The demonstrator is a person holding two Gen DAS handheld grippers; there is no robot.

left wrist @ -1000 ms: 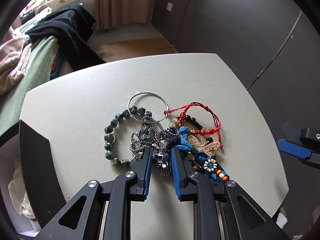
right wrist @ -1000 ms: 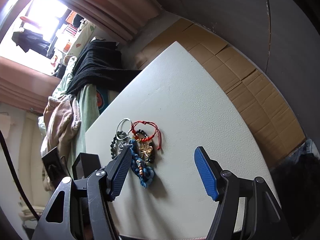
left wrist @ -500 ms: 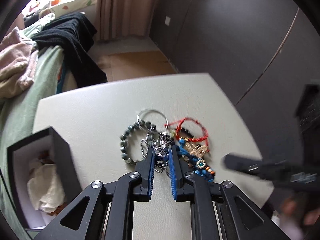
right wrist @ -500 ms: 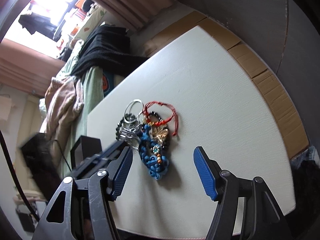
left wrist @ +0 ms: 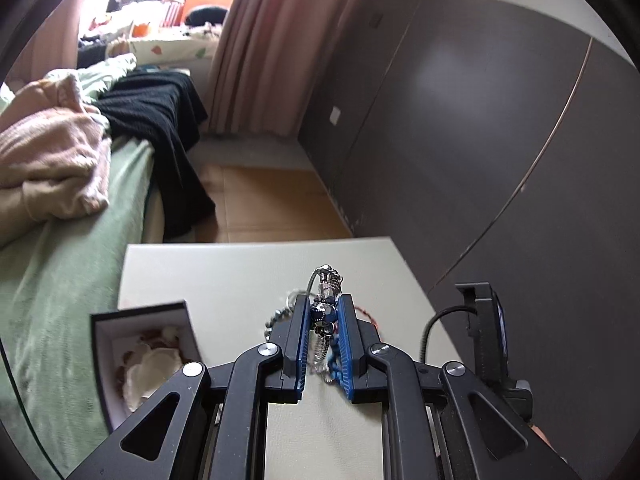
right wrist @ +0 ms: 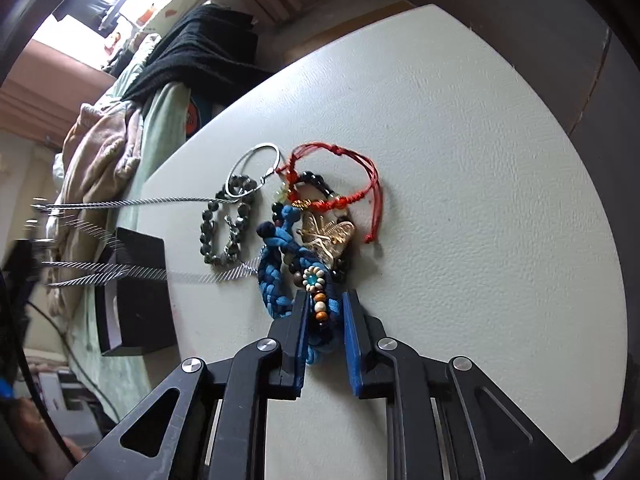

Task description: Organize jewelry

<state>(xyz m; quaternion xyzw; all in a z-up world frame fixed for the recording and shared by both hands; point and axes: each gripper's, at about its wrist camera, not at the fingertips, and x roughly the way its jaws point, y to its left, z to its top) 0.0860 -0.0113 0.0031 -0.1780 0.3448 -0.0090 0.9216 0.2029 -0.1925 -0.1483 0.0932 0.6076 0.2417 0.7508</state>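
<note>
Left gripper (left wrist: 324,322): I have its blue-padded fingers (left wrist: 303,340) pinching a silver chain necklace with dark faceted beads (left wrist: 325,312), raised above the bench — the camera looks out over the room.
Silver chain, right view: it runs taut from the jewelry pile off to the left, blurred along its length (right wrist: 132,202).
Right gripper (right wrist: 325,316): my fingers (right wrist: 354,340) sit narrowly apart around the lower end of a blue braided fabric bracelet (right wrist: 276,276), low on the bench; I cannot tell whether they press it.
Jewelry pile: a green-grey stone bead bracelet (right wrist: 224,232), a thin silver hoop (right wrist: 252,170), a red knotted cord bracelet (right wrist: 340,176), a gold filigree butterfly ornament (right wrist: 328,236) and a bead flower charm with orange beads (right wrist: 314,284) — all lie bunched and touching near the middle of the bench.
Bench (right wrist: 460,200): pale, textured top.
Box: a black open box with white lining (left wrist: 140,356) stands at the bench's left edge, something pale inside it.
Surroundings: a bed with green sheet (left wrist: 60,260), a pink garment and a black knit throw on it.
</note>
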